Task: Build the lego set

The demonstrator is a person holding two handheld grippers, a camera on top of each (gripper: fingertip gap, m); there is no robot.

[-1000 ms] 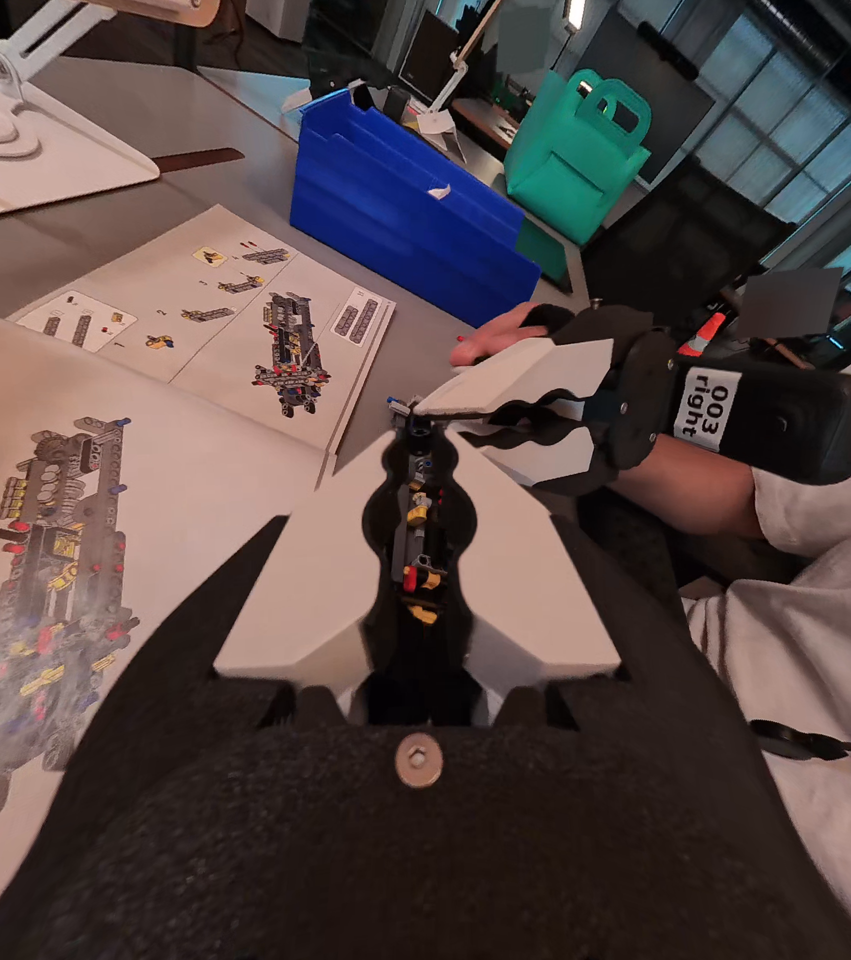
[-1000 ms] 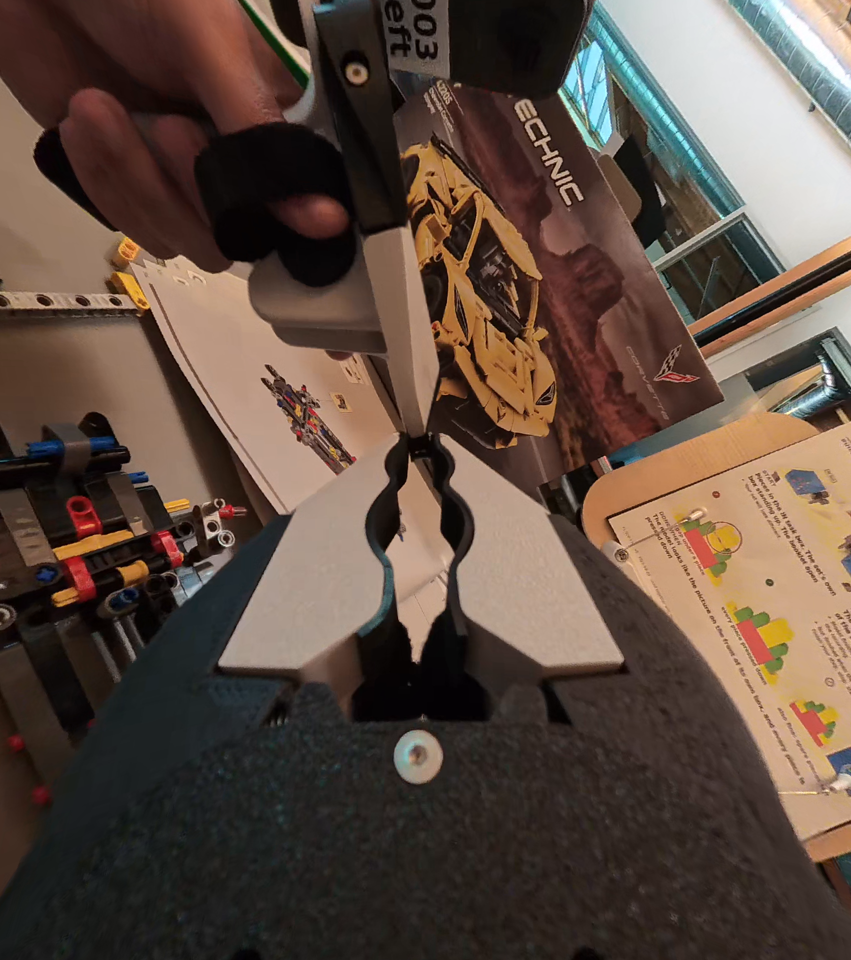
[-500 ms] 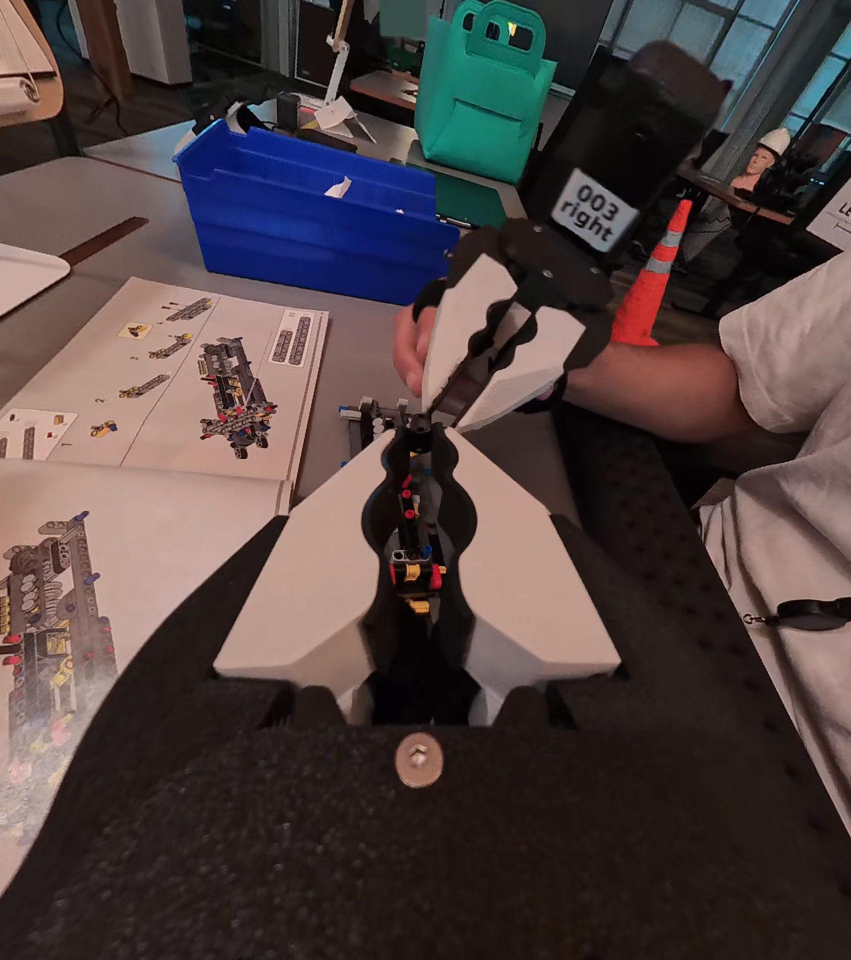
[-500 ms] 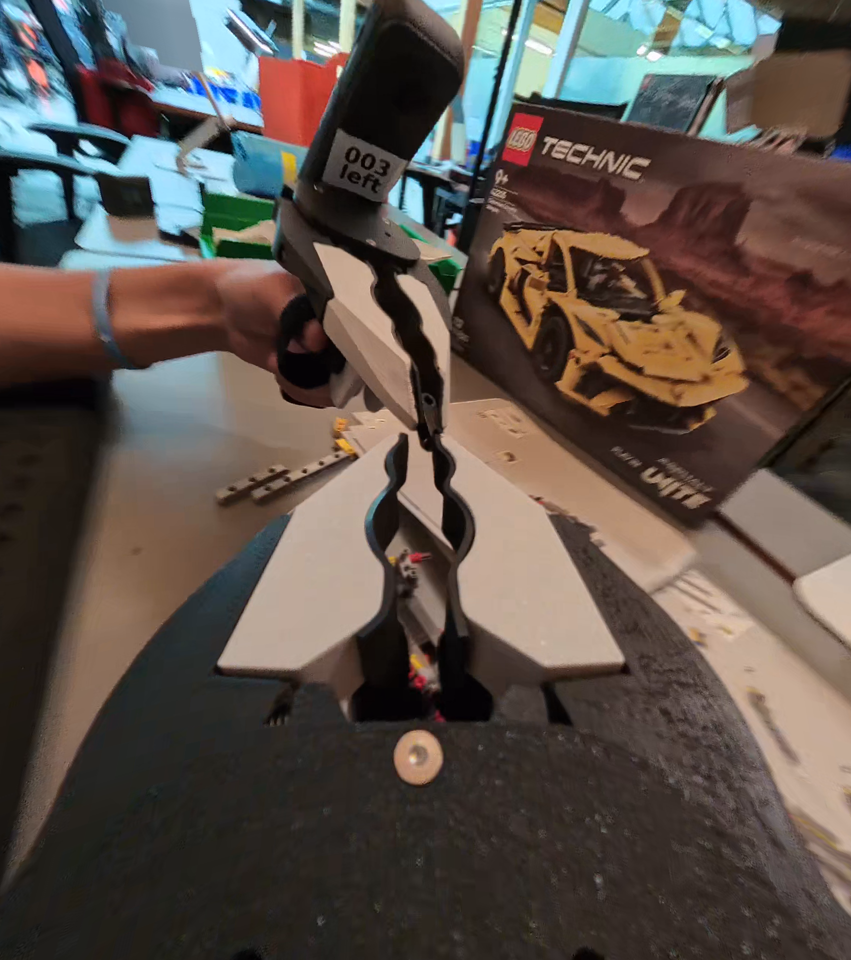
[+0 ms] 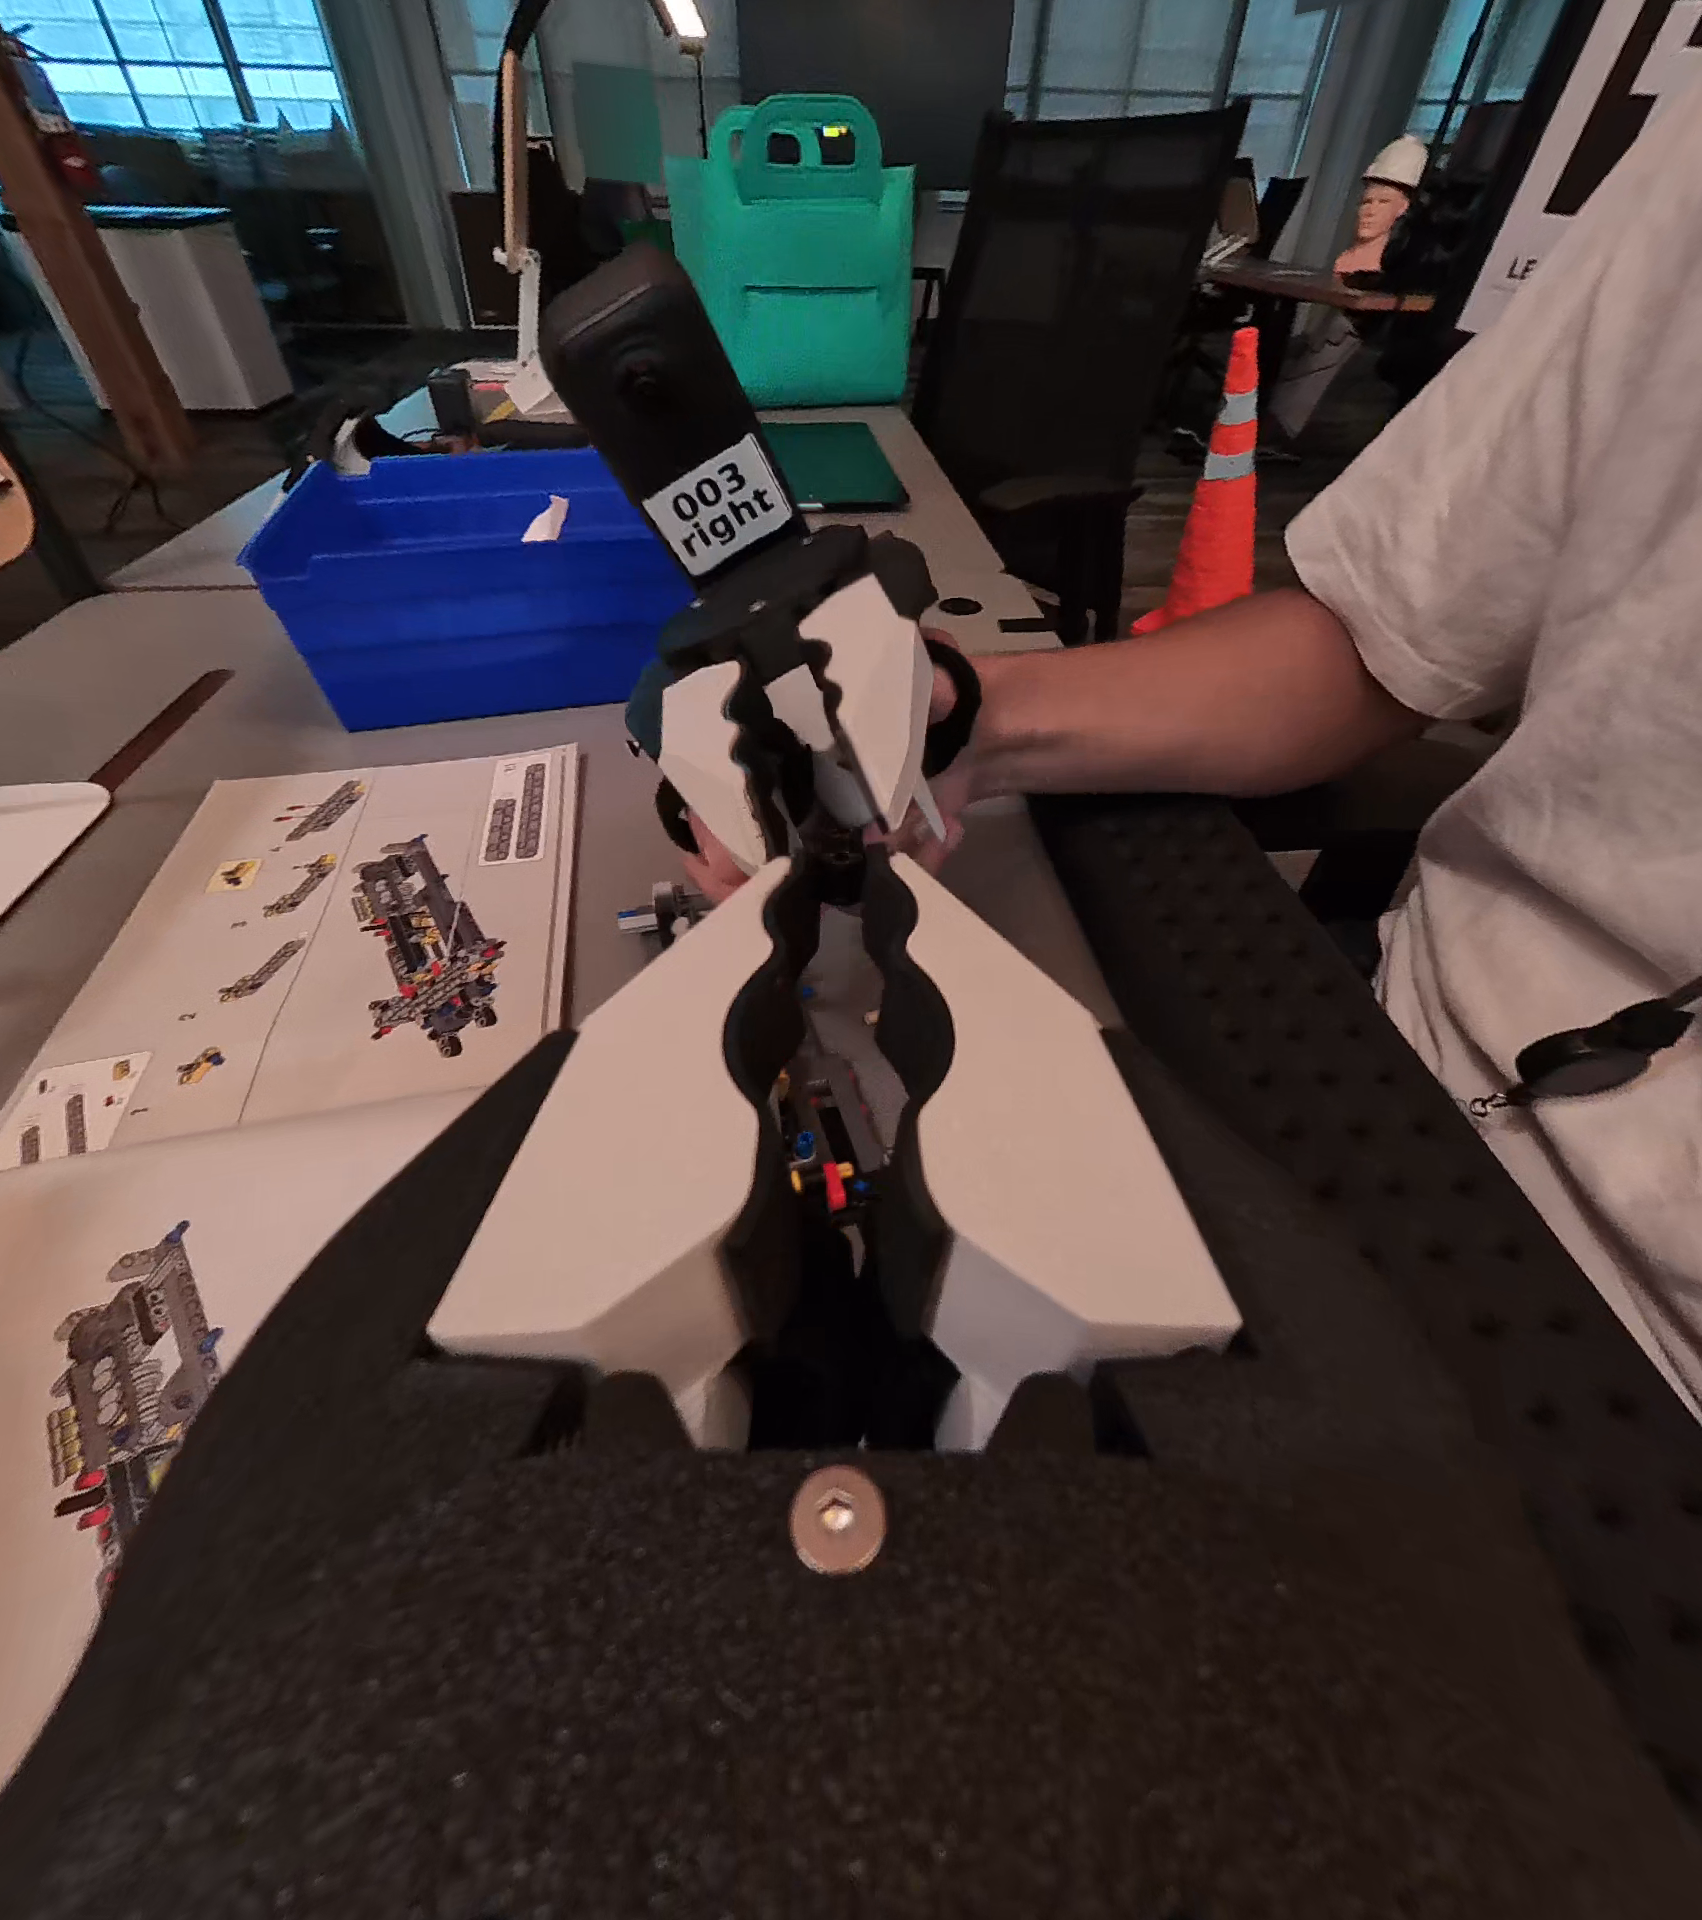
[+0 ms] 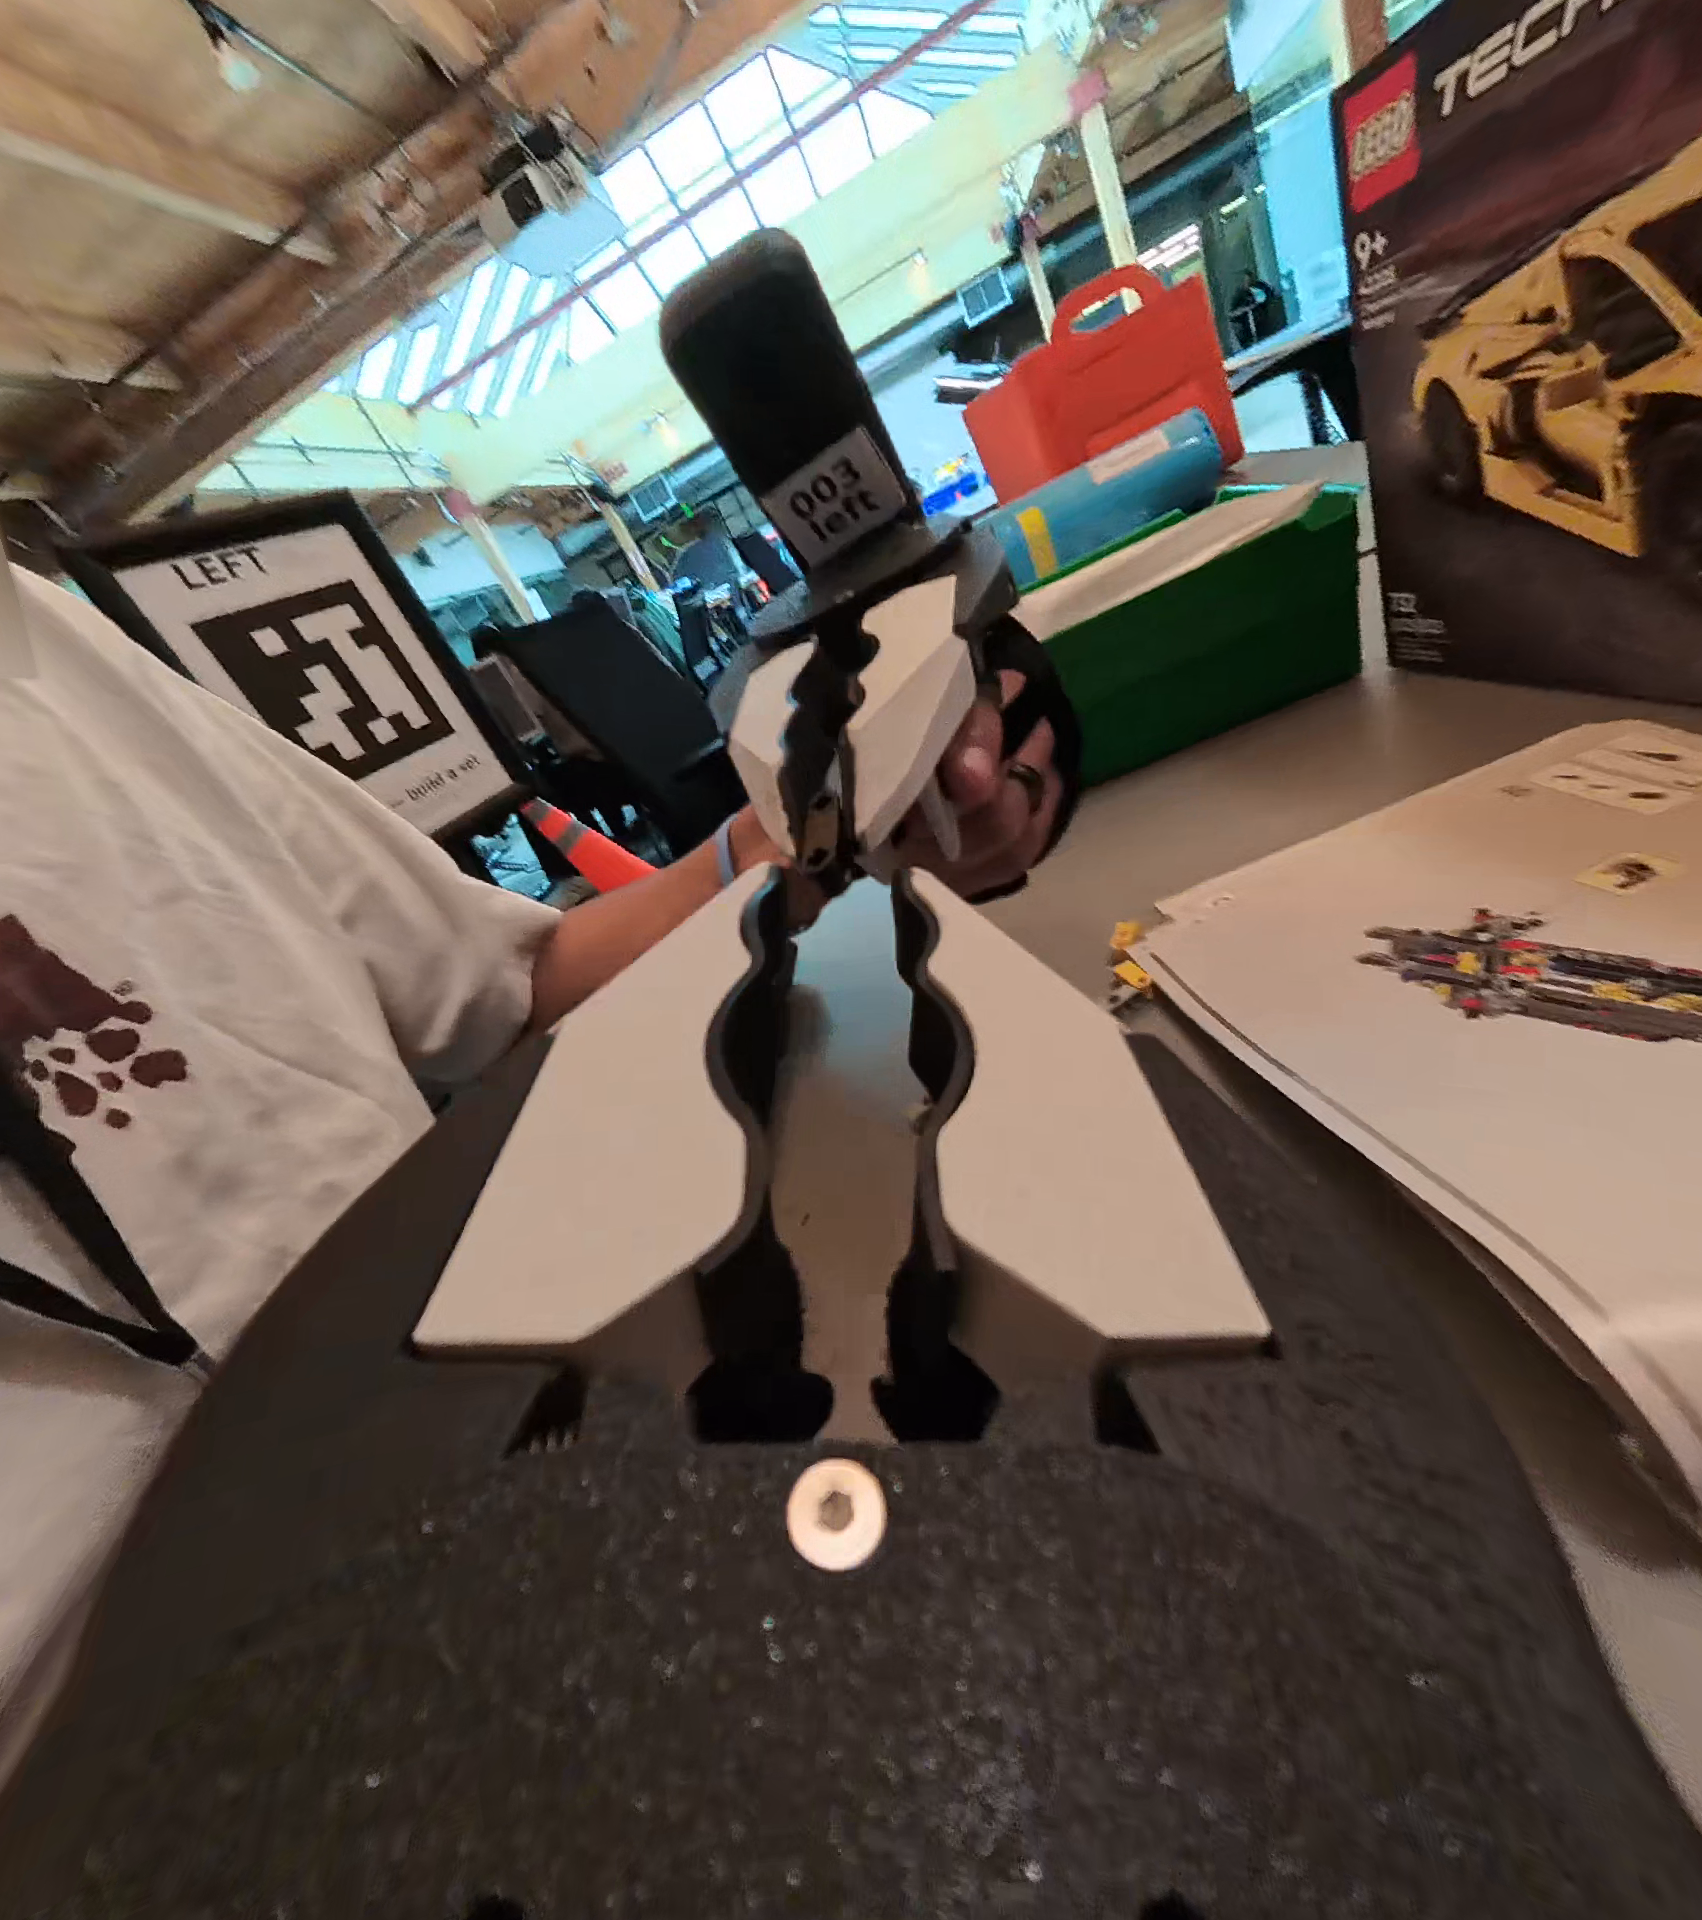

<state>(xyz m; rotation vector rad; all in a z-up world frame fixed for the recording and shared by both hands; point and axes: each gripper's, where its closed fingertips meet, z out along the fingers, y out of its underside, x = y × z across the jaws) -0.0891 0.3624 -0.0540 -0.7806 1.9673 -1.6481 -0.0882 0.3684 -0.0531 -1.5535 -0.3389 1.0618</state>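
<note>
Left tool (image 5: 839,868): fingertips pinched on a small black lego piece (image 5: 841,873), held up above the worktop (image 5: 203,686); seen from opposite in the right wrist view (image 6: 819,847), jaws close together on the same piece.
Right tool (image 6: 831,888): narrow gap between its fingertips; tips meet the left tool's tips at the black piece; I cannot tell whether it grips. In the left wrist view (image 5: 862,821) it points down toward the piece.
Lego assembly (image 5: 826,1153): on the worktop below the left tool, seen between its fingers; grey and black with red, yellow and blue pins.
Instruction booklet (image 5: 307,935): open, flat on the worktop, left of the tools.
Blue bin (image 5: 452,592): behind the booklet.
Green bag (image 5: 795,281): upright, beyond the bin.
Set box (image 6: 1595,343): standing at the far edge, yellow car pictured.
Traffic cone (image 5: 1221,488): orange, off the worktop.
</note>
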